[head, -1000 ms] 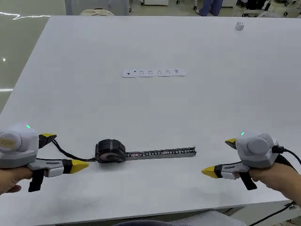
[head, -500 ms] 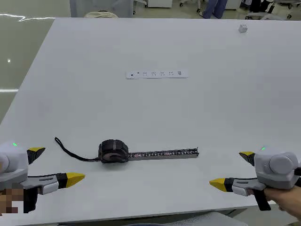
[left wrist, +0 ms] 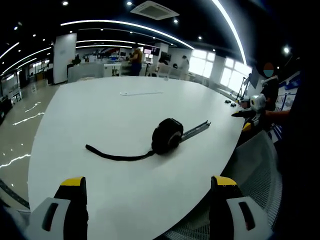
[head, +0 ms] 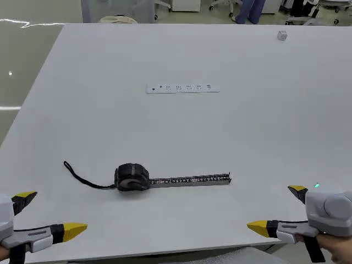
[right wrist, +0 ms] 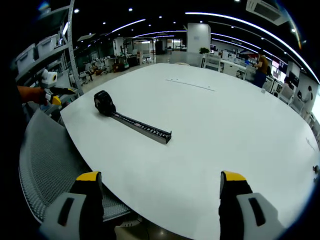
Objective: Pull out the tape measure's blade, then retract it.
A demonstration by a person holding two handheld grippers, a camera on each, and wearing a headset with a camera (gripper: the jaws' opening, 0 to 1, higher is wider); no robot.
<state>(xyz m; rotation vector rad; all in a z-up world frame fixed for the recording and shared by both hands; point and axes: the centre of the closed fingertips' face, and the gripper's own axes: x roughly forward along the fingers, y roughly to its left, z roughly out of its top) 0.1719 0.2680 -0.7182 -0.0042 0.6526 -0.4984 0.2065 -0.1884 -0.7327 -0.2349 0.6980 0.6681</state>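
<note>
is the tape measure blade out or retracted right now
Out: a stretch of marked blade lies flat on the table, sticking out of the black case, its end well clear.

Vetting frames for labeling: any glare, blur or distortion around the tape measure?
Head view: even light, tape measure sharp, glare on floor. Left gripper view: fisheye curves table edge. Right gripper view: same curvature, blade marks visible.

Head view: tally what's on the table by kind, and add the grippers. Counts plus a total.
tape measure, blade partly out: 1
power strip: 1
small grey object at the far edge, too small to identify: 1
grippers, both open, left gripper and right gripper: 2
Total: 5
</note>
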